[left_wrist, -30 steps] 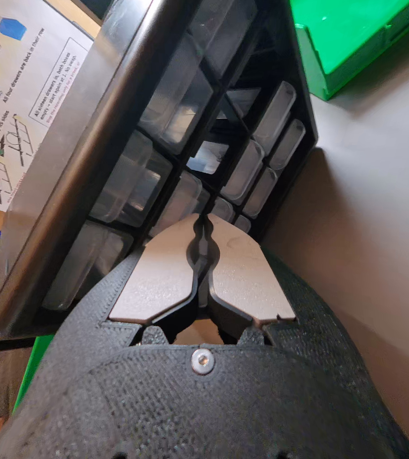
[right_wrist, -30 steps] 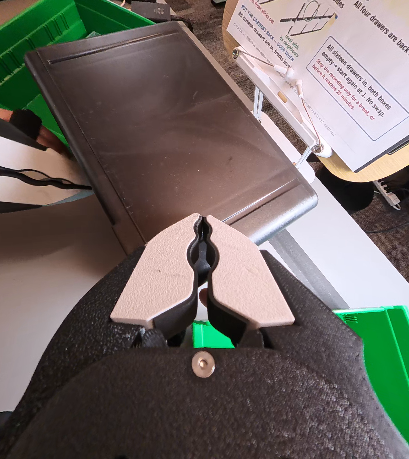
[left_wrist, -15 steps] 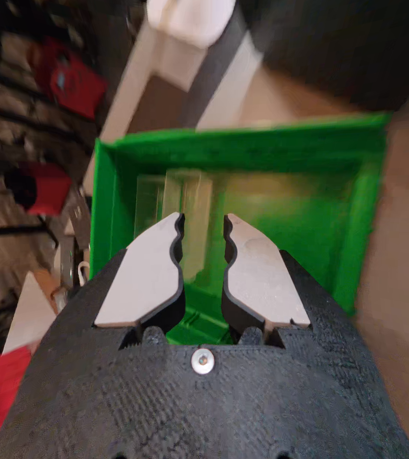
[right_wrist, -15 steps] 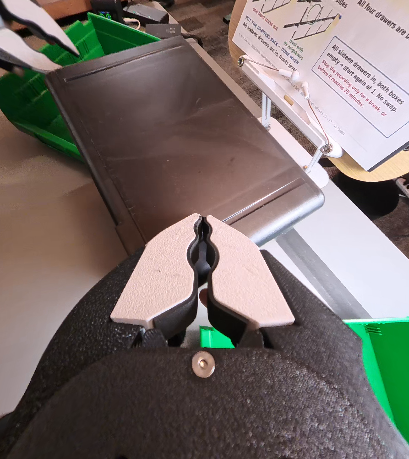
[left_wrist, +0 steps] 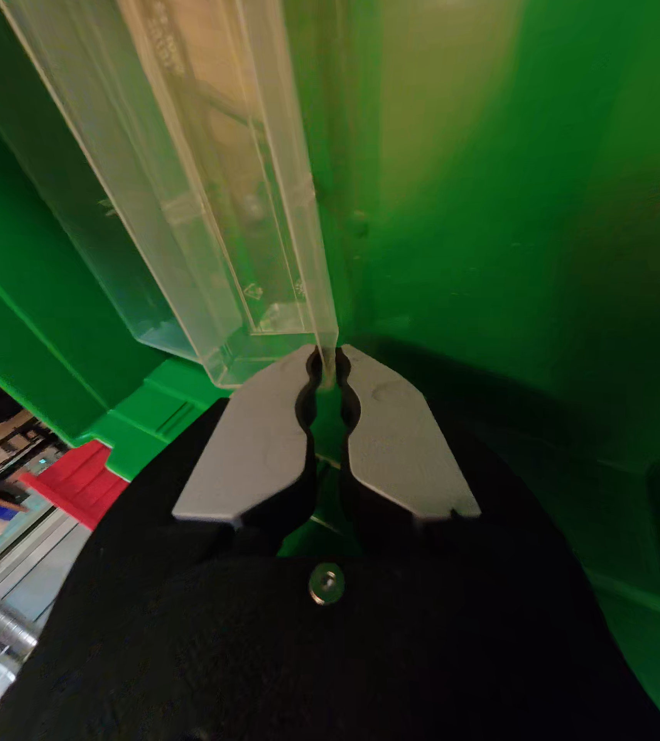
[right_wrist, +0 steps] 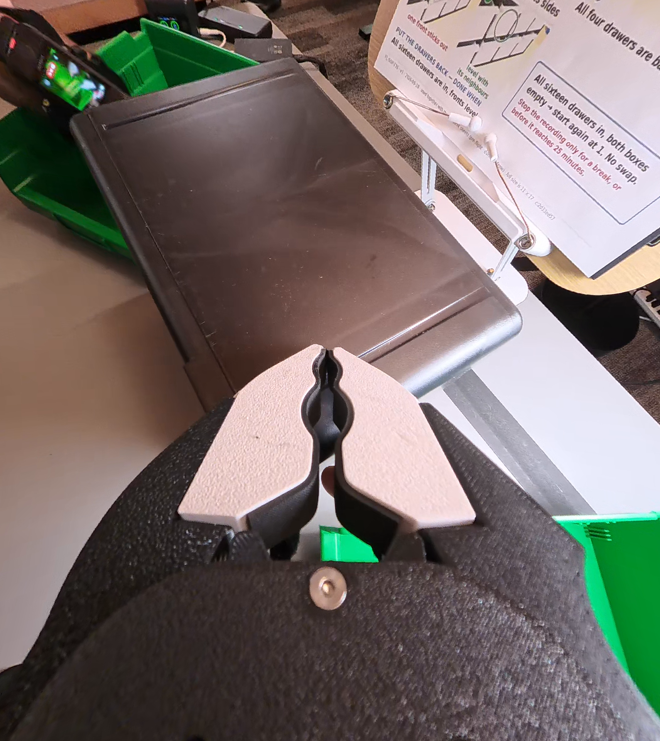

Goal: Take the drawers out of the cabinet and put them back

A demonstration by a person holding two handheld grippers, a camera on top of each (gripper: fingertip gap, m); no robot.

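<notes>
In the left wrist view my left gripper (left_wrist: 326, 361) is down inside a green bin (left_wrist: 520, 240). Its fingertips are closed on the thin side wall of a clear plastic drawer (left_wrist: 184, 200) that lies in the bin. In the right wrist view my right gripper (right_wrist: 327, 355) is shut and empty. It hovers over the near right end of the black cabinet (right_wrist: 280, 208), whose flat top faces me. The cabinet's drawer fronts are hidden. The left gripper's body (right_wrist: 39, 76) shows far off at the upper left, over the left green bin (right_wrist: 39, 180).
A second green bin (right_wrist: 641, 601) sits at the lower right, by my right gripper. A printed instruction sheet on a white stand (right_wrist: 560, 100) stands behind the cabinet. The pale table (right_wrist: 59, 361) stretches in front of the cabinet.
My left gripper left the cabinet front, swung over the green bin, opened, dropped in and closed on the clear drawer's wall. My right gripper stayed shut and barely moved.
</notes>
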